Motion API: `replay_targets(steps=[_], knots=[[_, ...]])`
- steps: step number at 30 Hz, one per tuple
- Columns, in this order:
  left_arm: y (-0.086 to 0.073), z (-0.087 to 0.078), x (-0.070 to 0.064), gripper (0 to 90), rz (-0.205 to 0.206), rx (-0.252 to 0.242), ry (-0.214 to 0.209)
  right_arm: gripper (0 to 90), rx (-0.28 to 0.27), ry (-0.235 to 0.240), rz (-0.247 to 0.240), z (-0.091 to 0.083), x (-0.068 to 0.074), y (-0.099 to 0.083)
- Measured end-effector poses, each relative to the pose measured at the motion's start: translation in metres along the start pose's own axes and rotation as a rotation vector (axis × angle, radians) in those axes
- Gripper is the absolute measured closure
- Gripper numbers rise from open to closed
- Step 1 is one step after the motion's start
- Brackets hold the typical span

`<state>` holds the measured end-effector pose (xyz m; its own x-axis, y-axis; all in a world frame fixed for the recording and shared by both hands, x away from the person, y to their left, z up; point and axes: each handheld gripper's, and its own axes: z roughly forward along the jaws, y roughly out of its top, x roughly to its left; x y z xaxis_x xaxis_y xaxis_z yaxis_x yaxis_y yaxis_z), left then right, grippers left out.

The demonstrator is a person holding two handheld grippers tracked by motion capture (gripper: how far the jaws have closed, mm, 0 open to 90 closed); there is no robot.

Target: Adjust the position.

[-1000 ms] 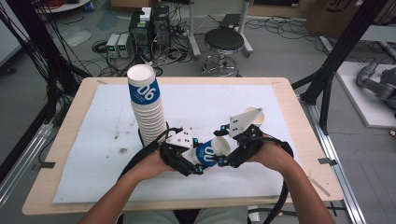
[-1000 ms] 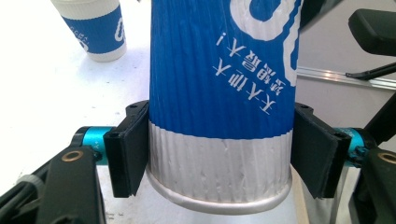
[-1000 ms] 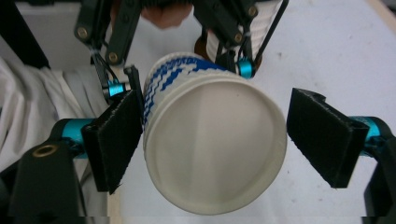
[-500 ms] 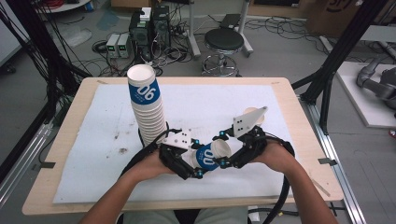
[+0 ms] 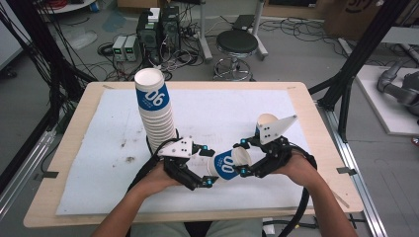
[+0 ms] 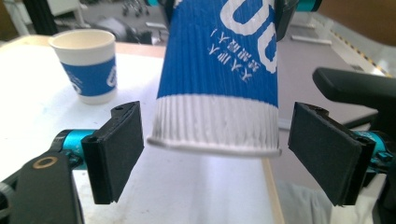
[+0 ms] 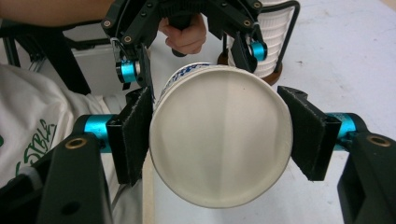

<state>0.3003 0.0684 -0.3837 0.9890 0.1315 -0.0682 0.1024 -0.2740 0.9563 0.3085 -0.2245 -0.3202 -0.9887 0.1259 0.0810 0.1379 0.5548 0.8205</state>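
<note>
Nearest, at the front edge of a white-covered table [image 5: 99, 163]: a blue and white paper cup [image 5: 228, 164] held sideways in the air between two hand-held grippers, large white "00" on its blue band. Right gripper [image 7: 219, 135] clamped across the cup's rim end; left gripper [image 6: 212, 149] spread wide around its base, both pads clear of it. Farther back, a tall leaning cup stack [image 5: 154, 111] marked "06" at left, a lone upright cup [image 6: 88, 65] at right.

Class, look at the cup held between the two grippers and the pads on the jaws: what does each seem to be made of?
Held cup: apparently paper, matte, with a finely ribbed blue-and-white printed wall and a rolled rim. Jaw pads: black, dull, faintly fuzzy at the edges, probably foam or rubber.
</note>
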Motion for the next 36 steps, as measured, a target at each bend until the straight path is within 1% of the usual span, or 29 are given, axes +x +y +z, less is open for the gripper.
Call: replay_targets(steps=[3,5,9,11,13,18,22,25,27,29,31,34,36], knots=[[-0.005,-0.002,0.001,16.8,-0.025,-0.033,0.017,31.2,-0.041,-0.003,0.026,-0.002,-0.001,-0.006],[-0.007,-0.003,0.001,16.7,-0.022,-0.055,0.023,31.2,-0.070,0.002,0.044,-0.003,-0.002,-0.011],[-0.008,-0.005,0.000,15.8,-0.020,-0.131,0.024,31.2,-0.155,0.023,0.074,-0.002,-0.005,-0.023],[-0.010,-0.004,-0.001,15.5,-0.027,-0.156,0.018,31.3,-0.208,0.043,0.095,0.001,-0.006,-0.028],[-0.011,-0.002,-0.002,15.2,-0.027,-0.159,0.010,31.3,-0.248,0.065,0.116,0.005,-0.007,-0.033],[-0.014,0.002,-0.003,15.2,-0.035,-0.155,0.000,31.3,-0.343,0.097,0.151,0.011,-0.009,-0.041],[-0.014,0.002,-0.003,15.3,-0.041,-0.168,0.000,31.3,-0.386,0.106,0.171,0.012,-0.010,-0.047],[-0.014,0.001,-0.002,17.6,-0.033,-0.158,0.002,31.4,-0.397,0.106,0.178,0.013,-0.010,-0.050],[-0.014,0.000,-0.001,19.9,-0.025,-0.153,0.007,31.4,-0.379,0.100,0.178,0.014,-0.010,-0.051],[-0.013,-0.001,-0.001,22.2,-0.009,-0.148,0.012,31.5,-0.353,0.099,0.179,0.014,-0.009,-0.052],[-0.012,-0.002,-0.002,23.6,0.005,-0.129,0.014,31.5,-0.344,0.090,0.169,0.014,-0.009,-0.052],[-0.007,-0.003,-0.003,25.0,0.024,-0.109,0.017,31.5,-0.309,0.091,0.163,0.014,-0.008,-0.049],[-0.004,-0.004,-0.004,25.4,0.033,-0.083,0.019,31.1,-0.295,0.087,0.157,0.013,-0.008,-0.047]])
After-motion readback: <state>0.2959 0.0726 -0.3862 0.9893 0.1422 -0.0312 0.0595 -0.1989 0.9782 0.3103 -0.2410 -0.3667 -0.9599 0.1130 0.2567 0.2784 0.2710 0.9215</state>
